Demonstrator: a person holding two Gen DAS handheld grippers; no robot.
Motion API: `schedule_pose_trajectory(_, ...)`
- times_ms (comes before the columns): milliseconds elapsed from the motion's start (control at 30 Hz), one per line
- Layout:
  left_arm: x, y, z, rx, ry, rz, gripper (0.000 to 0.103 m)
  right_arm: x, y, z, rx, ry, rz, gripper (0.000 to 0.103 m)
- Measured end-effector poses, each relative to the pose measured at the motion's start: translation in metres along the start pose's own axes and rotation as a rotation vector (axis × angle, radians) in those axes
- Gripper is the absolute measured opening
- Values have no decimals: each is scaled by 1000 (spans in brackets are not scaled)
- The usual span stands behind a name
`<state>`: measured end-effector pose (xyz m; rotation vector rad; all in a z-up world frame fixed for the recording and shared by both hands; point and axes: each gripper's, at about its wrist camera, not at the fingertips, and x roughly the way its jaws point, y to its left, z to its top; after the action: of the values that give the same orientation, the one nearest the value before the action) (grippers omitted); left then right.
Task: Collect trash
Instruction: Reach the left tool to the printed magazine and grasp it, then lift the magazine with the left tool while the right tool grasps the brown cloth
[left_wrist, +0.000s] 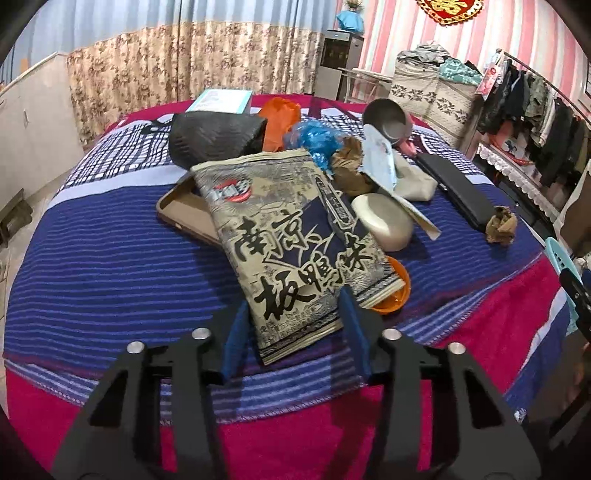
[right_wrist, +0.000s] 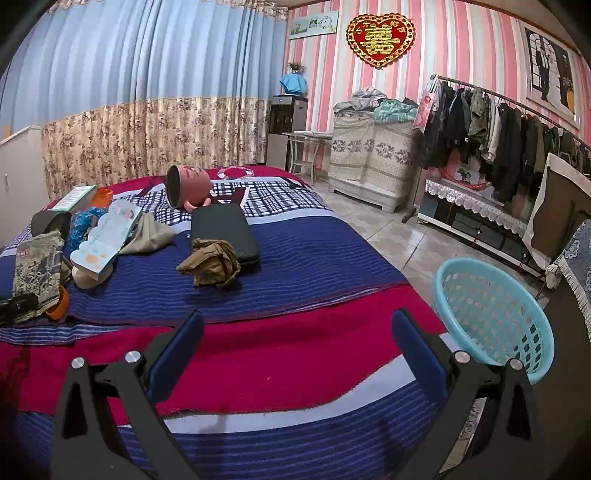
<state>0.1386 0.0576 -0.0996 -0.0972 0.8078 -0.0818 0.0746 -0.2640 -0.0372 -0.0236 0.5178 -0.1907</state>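
The left tongs (left_wrist: 295, 317) are clenched on the near corner of the printed snack wrapper (left_wrist: 291, 243), which lies on the bed (left_wrist: 110, 258) over an orange lid (left_wrist: 397, 291). If it is lifted carelessly, the lid could be dragged off. The right tongs (right_wrist: 295, 350) are held released near the blue basket (right_wrist: 495, 314).

Left tool (left_wrist: 293, 312), right tool (right_wrist: 297, 332), black angular frames, blue pads (left_wrist: 236, 332), silver round screws (left_wrist: 201, 333)
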Motion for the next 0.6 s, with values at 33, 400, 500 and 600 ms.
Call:
schedule_pose_trajectory(33, -3, 0, 1, -2, -1, -1, 39, 0, 0, 0, 0, -2, 0, 99)
schedule_pose_trajectory(400, -46, 1, 16, 25, -85, 24, 6, 15, 5, 20, -15, -2, 94, 99)
schedule_pose_trajectory(500, -57, -2, 27, 39, -124, 47, 5, 29, 16, 25, -26, 22, 135, 99)
schedule_pose_trajectory(600, -64, -4, 38, 43, -145, 49, 5, 50, 30, 30, -52, 62, 151, 99)
